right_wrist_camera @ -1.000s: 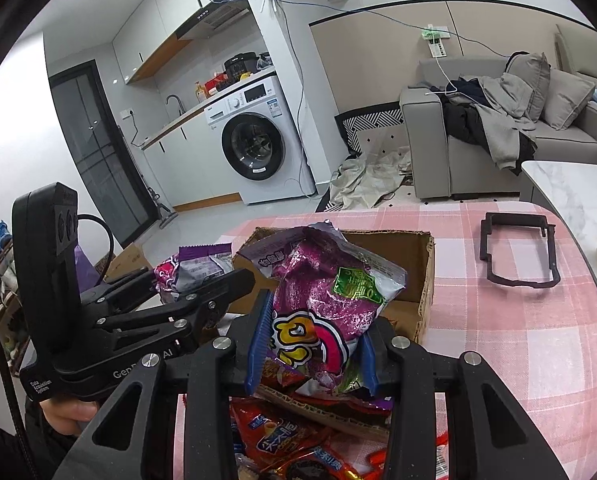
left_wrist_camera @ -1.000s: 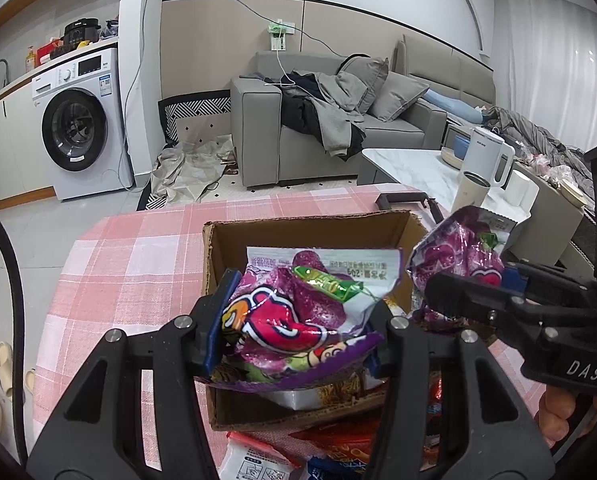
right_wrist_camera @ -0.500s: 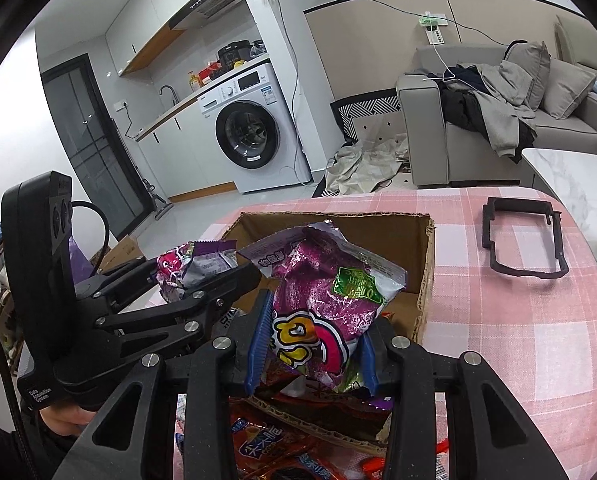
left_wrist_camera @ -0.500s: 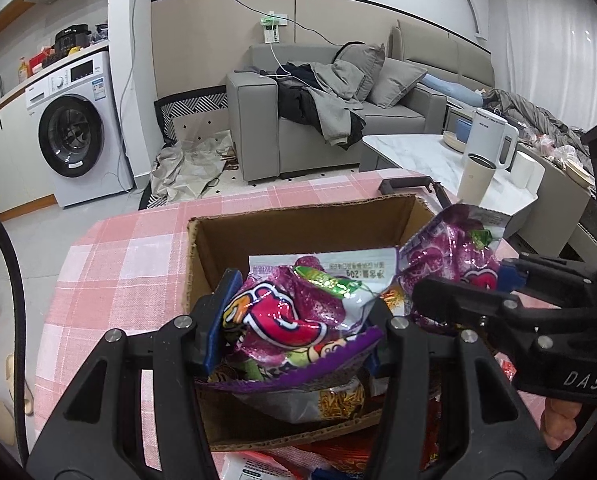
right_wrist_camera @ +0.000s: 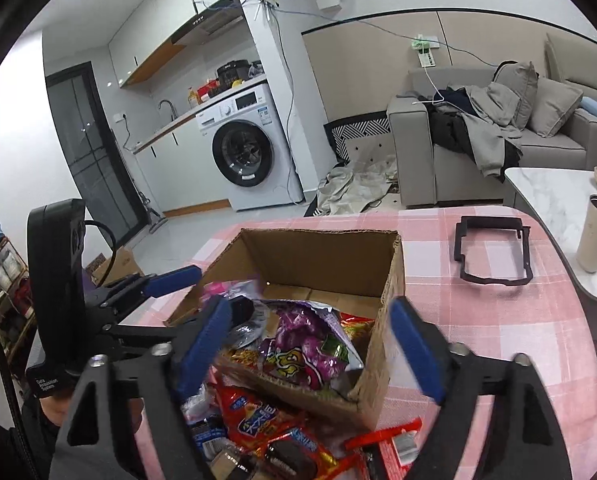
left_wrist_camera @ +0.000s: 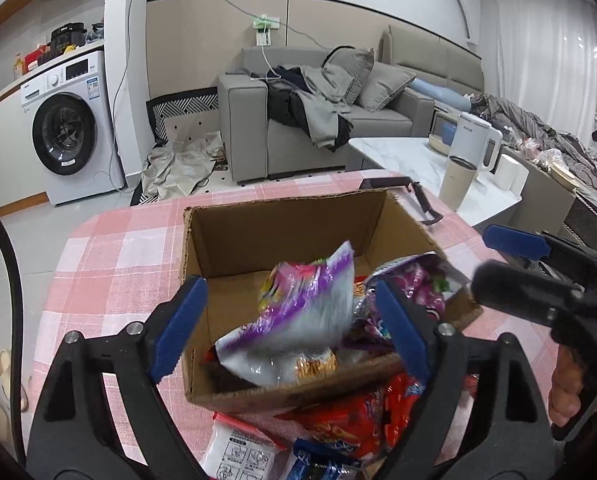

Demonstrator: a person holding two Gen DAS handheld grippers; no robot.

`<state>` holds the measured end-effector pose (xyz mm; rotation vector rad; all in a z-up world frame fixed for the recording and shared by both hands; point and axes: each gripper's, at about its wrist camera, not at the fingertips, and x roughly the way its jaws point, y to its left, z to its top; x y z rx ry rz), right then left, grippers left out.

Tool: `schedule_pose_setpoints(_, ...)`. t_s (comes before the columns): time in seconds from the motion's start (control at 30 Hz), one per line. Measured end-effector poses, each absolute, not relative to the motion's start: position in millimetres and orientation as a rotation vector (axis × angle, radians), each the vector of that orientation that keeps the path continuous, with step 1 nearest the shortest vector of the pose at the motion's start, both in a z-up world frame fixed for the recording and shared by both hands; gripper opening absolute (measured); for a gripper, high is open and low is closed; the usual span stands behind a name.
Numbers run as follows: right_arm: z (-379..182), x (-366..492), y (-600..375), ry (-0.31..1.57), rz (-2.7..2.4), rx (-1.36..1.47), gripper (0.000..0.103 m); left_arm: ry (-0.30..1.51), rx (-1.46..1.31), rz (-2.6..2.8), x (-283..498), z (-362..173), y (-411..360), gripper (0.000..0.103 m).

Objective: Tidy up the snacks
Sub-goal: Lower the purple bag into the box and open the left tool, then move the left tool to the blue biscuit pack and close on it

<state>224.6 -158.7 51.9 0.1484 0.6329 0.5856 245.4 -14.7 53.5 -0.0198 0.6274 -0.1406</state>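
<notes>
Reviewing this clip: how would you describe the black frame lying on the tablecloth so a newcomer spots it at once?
Start at the pink checked tablecloth and find the open cardboard box on it. To the box's right, towards the table's far edge, lies the black frame, flat and alone. Unlike the colourful snack packets piled at the box's near side, it is a hollow, rounded rectangle with cloth showing through its middle.

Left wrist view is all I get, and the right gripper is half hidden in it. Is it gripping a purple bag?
Observer: No. The right gripper has just been opening its jaws; its pads stand clear of the purple bag, which lies in the cardboard box.
Operator: What lies before the box that I miss?
Observer: A dark brown packet, beside the red packets.
Operator: And the black frame?
Observer: The black frame lies flat on the checked cloth, apart from the box, nothing inside it.
</notes>
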Motion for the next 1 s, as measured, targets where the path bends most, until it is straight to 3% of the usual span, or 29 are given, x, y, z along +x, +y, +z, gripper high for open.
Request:
schedule_pose_setpoints(0.17,61,204,-170,0.617,0.565,0.128,0.103,0.603,-0.034,-0.116,217,60,-10,0.103)
schedule_pose_setpoints(0.63,40,161,-184,0.651,0.542,0.089,0.103,0.576,-0.028,-0.054,130,43,0,0.103)
schedule_pose_setpoints(1.0,8,157,-203,0.706,0.527,0.134,0.103,0.54,-0.052,0.002,113,32,11,0.102)
